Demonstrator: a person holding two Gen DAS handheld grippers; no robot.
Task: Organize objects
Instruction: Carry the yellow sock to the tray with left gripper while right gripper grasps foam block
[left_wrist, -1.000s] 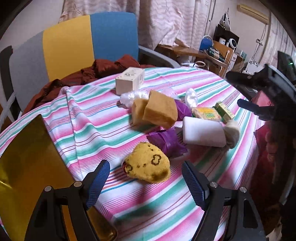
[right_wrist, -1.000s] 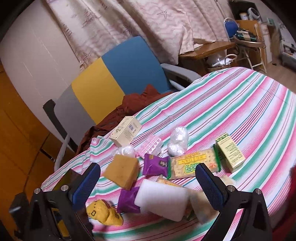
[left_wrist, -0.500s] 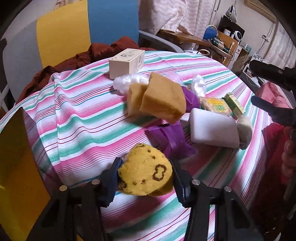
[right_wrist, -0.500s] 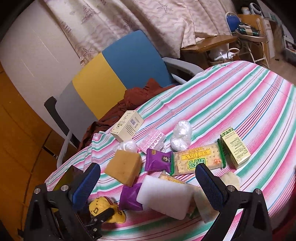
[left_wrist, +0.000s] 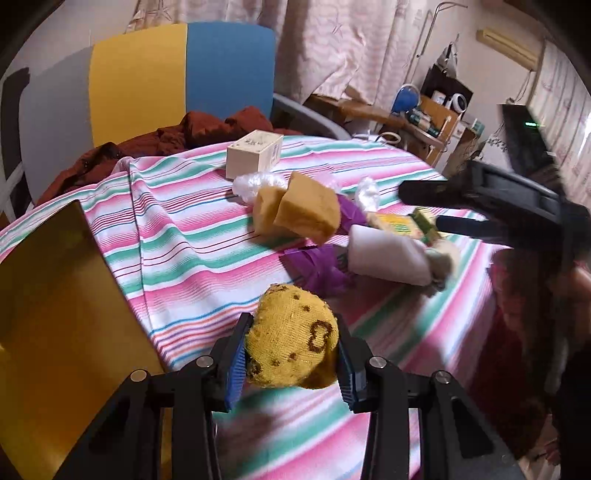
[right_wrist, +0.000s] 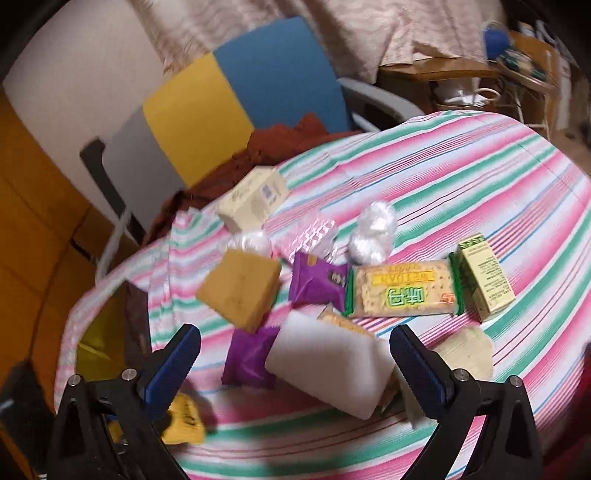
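I've got the left gripper (left_wrist: 291, 354) clamped on the yellow knitted sock ball (left_wrist: 293, 338), low and centre in the left wrist frame, over the striped tablecloth (left_wrist: 192, 236) with the yellow tray (left_wrist: 55, 314) at lower left. My right gripper (right_wrist: 295, 356) hangs with jaws spread wide above the white sponge block (right_wrist: 328, 369), the purple snack packet (right_wrist: 249, 360) just left of it and the cracker pack (right_wrist: 402, 293) higher in frame.

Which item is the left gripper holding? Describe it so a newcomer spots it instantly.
Start at the round table with the striped cloth, then look at its near edge, beside the gold tray. The left gripper is shut on a yellow knitted sock balled into a lump. Unlike the smooth tan sponge and white foam block beyond it, it is fuzzy with brown spots.
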